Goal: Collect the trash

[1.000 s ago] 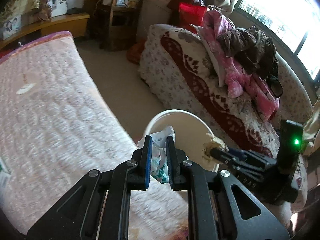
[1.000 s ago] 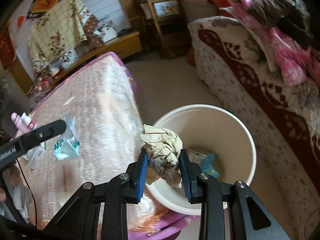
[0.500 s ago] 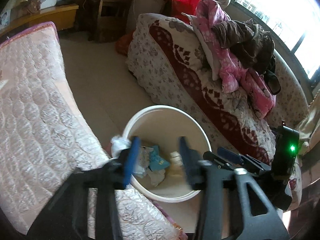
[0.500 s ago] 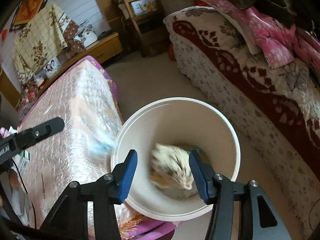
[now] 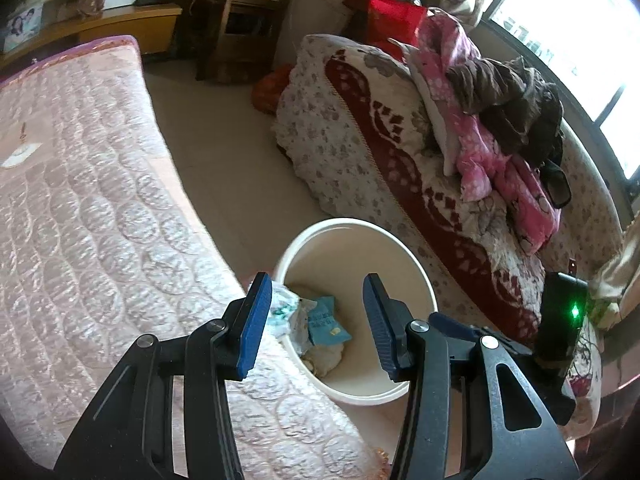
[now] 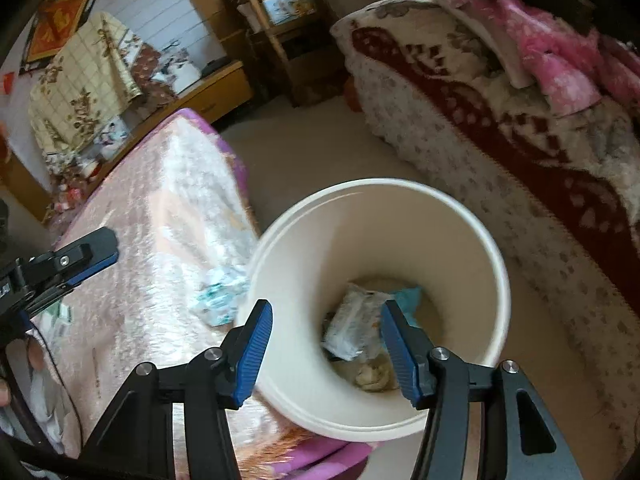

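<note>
Over the white bucket point(image 6: 472, 240) both tongs are hanging, pointing steeply down; the left gripper point(image 5: 318, 320) is standing released, blue pads apart with nothing between them — only the bucket's mouth showing through the gap; the right gripper point(image 6: 326, 354) is likewise spread wide and gripping nothing, its two fingers straddling the near rim. Down inside the bucket the trash is lying in a heap: a pale crumpled wrapper point(image 6: 352, 320), a blue packet point(image 5: 326, 324) beside it, and a beige paper wad point(image 6: 374, 376) at the bottom; all of it is sitting loose on the floor of the bucket, clear of both sets of pads. Just outside the rim, on the edge of the pink quilted mattress point(image 5: 80, 200), a white-and-green wrapper point(image 6: 220, 292) is showing, blurred — whether it is resting on the quilt or touching the bucket I cannot tell. The bucket itself is standing on the pale floor, pressed against the mattress corner; across the gap the floral sofa point(image 5: 352, 152) is carrying a pile of pink and brown clothes point(image 5: 492, 128); the right gripper's green light is glowing at the edge of the left view.
</note>
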`<state>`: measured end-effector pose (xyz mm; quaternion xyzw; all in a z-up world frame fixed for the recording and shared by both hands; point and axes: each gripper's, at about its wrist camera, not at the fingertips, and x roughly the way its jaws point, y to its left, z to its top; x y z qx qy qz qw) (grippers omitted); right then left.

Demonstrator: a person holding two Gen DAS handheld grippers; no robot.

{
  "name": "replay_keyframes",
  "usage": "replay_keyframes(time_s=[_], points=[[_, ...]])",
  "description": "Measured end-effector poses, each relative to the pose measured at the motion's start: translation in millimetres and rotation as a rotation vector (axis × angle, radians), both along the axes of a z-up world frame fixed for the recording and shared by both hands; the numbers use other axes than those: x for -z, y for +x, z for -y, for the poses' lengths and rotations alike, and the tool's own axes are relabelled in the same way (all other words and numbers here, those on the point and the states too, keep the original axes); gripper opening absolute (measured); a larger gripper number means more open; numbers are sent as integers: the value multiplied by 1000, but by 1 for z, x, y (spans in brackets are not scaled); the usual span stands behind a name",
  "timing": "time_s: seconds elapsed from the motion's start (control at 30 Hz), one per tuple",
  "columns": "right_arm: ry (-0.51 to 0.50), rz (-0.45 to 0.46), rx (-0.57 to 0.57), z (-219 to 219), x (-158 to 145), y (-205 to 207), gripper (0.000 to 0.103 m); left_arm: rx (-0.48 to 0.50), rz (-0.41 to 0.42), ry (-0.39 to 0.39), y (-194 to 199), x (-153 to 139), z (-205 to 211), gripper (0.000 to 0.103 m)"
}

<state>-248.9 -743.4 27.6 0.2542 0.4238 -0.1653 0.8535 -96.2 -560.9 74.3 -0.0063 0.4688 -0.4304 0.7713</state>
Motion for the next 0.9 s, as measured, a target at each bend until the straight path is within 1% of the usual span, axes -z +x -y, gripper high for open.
replay_keyframes(time_s=[0.1,0.17,0.2,0.3,0.4,0.53,0.67,0.73,0.77,0.8,0.9], points=[[56,6,-53,-9,9,18,54,-44,21,37,5,0,-8,45],[86,9,-84,-16,14,32,54,-85,59,104,10,0,-12,45],[108,5,-99,-18,18,40,54,-102,78,124,12,-1,-14,45],[178,-16,-132,-21,31,67,54,-149,128,158,21,-5,-23,45],[231,-44,-144,-19,44,91,54,-175,115,153,31,-6,-35,45],[330,-80,-146,-13,64,120,54,-202,106,148,39,-6,-49,45],[430,-96,-150,-10,84,133,54,-203,92,155,42,-2,-52,45],[445,-95,-149,-10,90,132,40,-205,82,155,43,0,-52,45],[454,-79,-142,-9,91,128,33,-206,76,155,43,2,-53,45],[458,-59,-131,-7,89,123,29,-207,71,154,42,3,-53,45],[454,10,-101,5,76,103,28,-204,69,155,40,4,-53,45]])
